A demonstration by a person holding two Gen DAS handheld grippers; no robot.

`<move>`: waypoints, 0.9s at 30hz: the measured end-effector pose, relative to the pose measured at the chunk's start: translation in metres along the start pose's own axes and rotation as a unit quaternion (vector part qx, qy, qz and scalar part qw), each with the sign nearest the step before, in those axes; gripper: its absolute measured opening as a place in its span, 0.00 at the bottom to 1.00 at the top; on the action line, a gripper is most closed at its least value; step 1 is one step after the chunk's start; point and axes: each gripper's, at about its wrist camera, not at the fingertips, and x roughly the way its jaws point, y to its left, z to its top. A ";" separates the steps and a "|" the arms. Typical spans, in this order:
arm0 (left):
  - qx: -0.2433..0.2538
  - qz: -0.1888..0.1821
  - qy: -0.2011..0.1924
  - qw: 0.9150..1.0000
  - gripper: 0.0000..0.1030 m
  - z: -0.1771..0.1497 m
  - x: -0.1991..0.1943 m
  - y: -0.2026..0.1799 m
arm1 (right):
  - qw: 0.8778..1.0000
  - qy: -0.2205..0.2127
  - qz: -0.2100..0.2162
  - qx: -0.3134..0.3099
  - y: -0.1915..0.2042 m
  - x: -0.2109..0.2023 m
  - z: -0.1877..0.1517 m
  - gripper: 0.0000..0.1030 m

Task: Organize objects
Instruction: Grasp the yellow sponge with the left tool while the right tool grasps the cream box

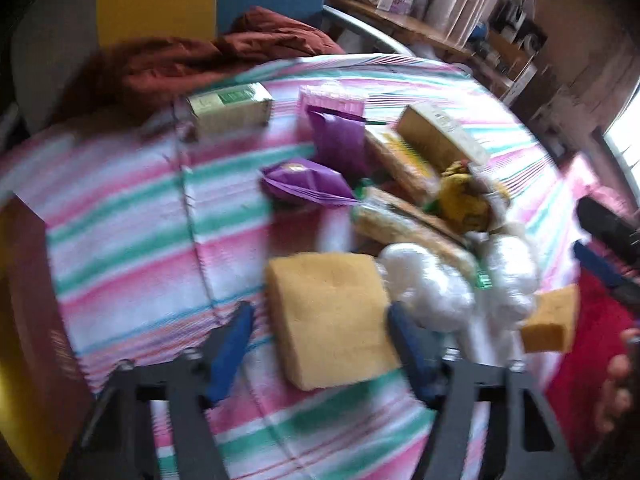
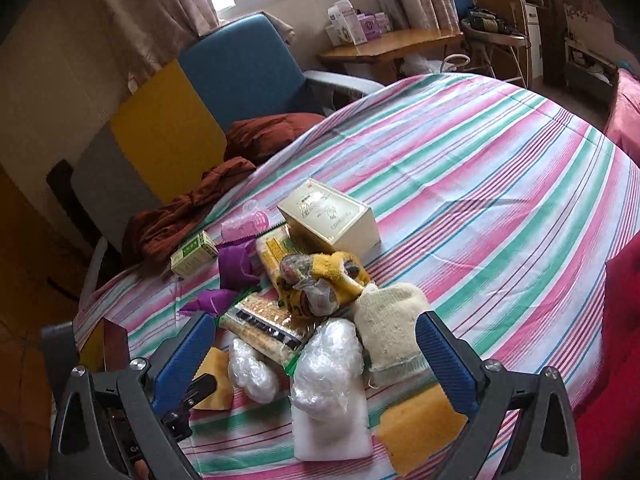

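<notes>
A heap of objects lies on the striped tablecloth (image 2: pixel 480 184). In the left wrist view, my left gripper (image 1: pixel 320 312) is open with a large yellow sponge (image 1: pixel 328 316) between its blue fingers (image 1: pixel 236 340), not clamped. Behind it lie white plastic-wrapped bundles (image 1: pixel 424 284), noodle packets (image 1: pixel 400 220), purple wrappers (image 1: pixel 308 184) and a green box (image 1: pixel 232 108). In the right wrist view, my right gripper (image 2: pixel 316 344) is open above a wrapped bundle (image 2: pixel 328 364), a cream knitted cloth (image 2: pixel 392 324) and a second yellow sponge (image 2: pixel 420 428). A cream box (image 2: pixel 332 216) stands behind.
A rust-brown garment (image 2: pixel 192 208) drapes over the table's far left edge by a blue and yellow chair (image 2: pixel 240 76). A dark red box (image 1: pixel 36 280) stands at the left of the left wrist view. Red bedding (image 2: pixel 624 320) lies right of the table.
</notes>
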 end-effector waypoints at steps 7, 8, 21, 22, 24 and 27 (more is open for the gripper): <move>0.017 -0.013 -0.021 1.000 0.49 -0.010 -0.011 0.001 | 0.989 0.001 -0.055 -0.135 0.030 0.028 0.044 0.93; 0.014 -0.016 -0.021 1.000 0.49 -0.011 -0.011 0.003 | 0.985 0.010 -0.072 -0.154 0.033 0.042 0.053 0.92; 0.012 -0.026 -0.013 0.999 0.54 -0.003 -0.001 0.010 | 0.961 0.110 -0.121 -0.221 0.023 0.143 0.081 0.57; 0.015 -0.034 -0.014 0.999 0.54 -0.003 0.000 0.009 | 0.962 0.104 -0.122 -0.220 0.023 0.140 0.081 0.50; 0.028 -0.029 -0.026 0.999 0.50 -0.005 -0.004 0.004 | 0.965 0.088 -0.123 -0.213 0.022 0.132 0.082 0.50; 0.027 -0.041 -0.031 0.998 0.48 -0.007 -0.009 0.005 | 0.971 0.047 -0.120 -0.200 0.023 0.108 0.088 0.50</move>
